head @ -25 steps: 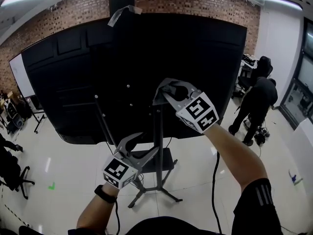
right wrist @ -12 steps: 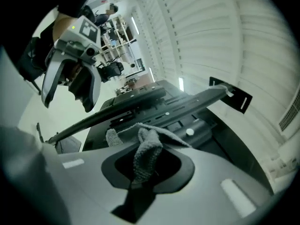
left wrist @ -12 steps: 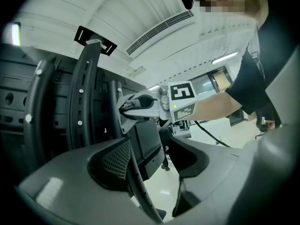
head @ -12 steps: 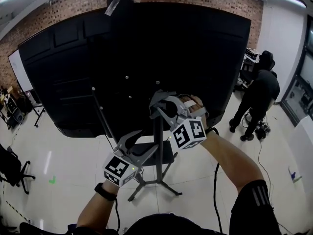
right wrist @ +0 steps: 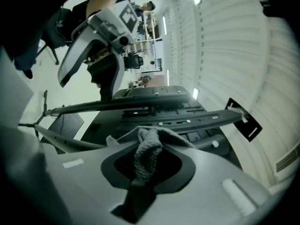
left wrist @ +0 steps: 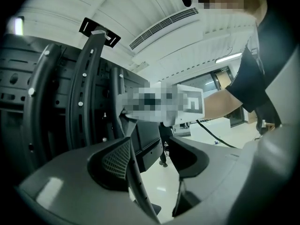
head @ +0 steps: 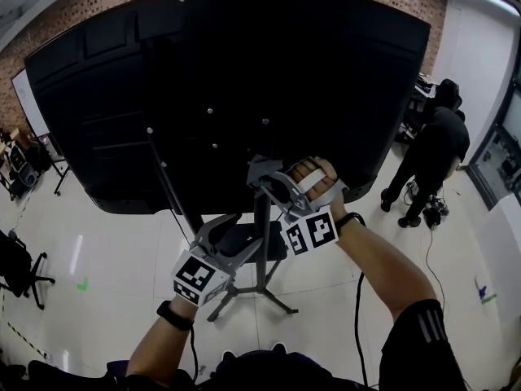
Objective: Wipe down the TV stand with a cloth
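Grey cloth (right wrist: pixel 149 150) sits pinched in the right gripper (head: pixel 269 182), pressed to the TV stand (head: pixel 262 239) upright behind the black screen (head: pixel 309 72), apparently for wiping. The left gripper (head: pixel 221 233) hovers, jaws apart, beside a slanted brace (head: pixel 168 173).

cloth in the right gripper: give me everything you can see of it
The cloth is grey, with a nubby, towel-like weave. It is bunched into a thick fold, pinched between the shut jaws of the right gripper. Its loose part spreads over the jaw tips, creased and limp. It sits close in front of the dark bars of the TV stand; whether it touches them cannot be told.
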The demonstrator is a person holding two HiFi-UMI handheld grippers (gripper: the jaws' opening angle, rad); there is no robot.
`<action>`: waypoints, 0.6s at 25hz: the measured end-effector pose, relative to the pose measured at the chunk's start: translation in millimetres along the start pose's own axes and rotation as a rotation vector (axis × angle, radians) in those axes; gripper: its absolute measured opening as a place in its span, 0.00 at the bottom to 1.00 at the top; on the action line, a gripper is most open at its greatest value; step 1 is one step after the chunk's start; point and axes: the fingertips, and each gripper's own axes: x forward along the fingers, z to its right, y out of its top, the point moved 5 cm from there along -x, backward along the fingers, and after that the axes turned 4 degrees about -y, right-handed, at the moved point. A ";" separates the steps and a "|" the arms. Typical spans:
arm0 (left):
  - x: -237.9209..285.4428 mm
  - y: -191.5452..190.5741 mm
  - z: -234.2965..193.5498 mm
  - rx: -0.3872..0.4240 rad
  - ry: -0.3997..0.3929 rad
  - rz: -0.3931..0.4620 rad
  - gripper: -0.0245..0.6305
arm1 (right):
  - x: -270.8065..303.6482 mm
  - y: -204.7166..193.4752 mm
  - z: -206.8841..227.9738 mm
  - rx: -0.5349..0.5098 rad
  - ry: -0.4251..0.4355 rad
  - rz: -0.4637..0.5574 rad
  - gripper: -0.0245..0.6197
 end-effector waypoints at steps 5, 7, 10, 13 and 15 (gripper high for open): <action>1.5 -17.2 -0.5 -0.039 0.014 -0.020 0.47 | -0.1 -7.7 -39.6 -0.025 0.073 -0.001 0.14; 2.6 -27.9 -0.8 -0.054 0.022 -0.039 0.47 | -1.0 -8.6 -53.9 -0.027 0.101 0.008 0.14; 4.7 -46.5 -3.0 -0.078 0.033 -0.057 0.47 | -1.3 -9.2 -69.5 -0.008 0.114 0.014 0.14; 9.5 -69.0 -4.4 -0.134 0.027 -0.079 0.47 | 0.3 -8.2 -82.1 0.013 0.131 0.017 0.14; 12.1 -85.6 -3.6 -0.170 0.026 -0.094 0.47 | 1.1 -7.8 -95.2 0.012 0.154 0.018 0.14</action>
